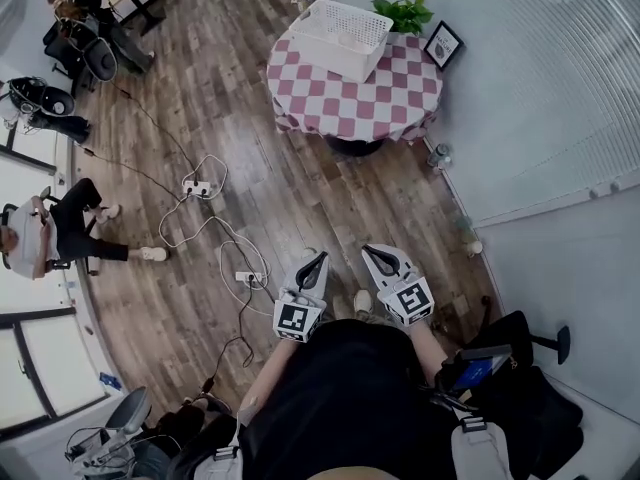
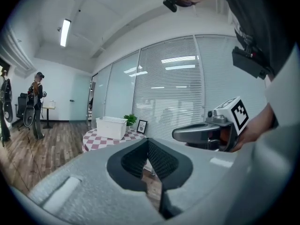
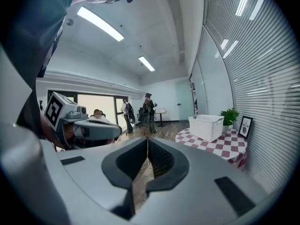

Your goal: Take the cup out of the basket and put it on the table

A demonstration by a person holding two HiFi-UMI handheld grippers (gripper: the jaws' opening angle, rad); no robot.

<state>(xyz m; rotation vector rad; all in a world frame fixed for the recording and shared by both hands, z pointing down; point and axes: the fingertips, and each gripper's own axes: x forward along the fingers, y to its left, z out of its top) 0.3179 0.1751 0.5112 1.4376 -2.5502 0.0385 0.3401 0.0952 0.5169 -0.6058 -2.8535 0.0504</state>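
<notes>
- Far off at 12 o'clock in the head view, the table [image 1: 400, 98] with its checked cloth carries the white basket [image 1: 335, 56]. A plant [image 1: 402, 13] and a framed picture [image 1: 443, 44] stand toward the table's 1 to 2 o'clock edge.
- No view shows the cup. The basket's walls hide what is in it from this far away, so I judge the cup to be inside, not yet taken out.
- The left hand-held gripper [image 1: 314, 268] has its jaws pressed together with nothing between them. The right hand-held gripper [image 1: 382, 260] is the same, closed and empty.
- Both are held close to the person's body at 6 o'clock, well apart from the table, with bare wooden floor [image 1: 250, 168] between.
- Nothing of the task looks done. What is left is the approach, opening a jaw, the reach into the basket, the grip, the lift and the set-down.
- Bare cloth around the basket's 4 to 6 o'clock side looks roomy enough for the cup.
</notes>
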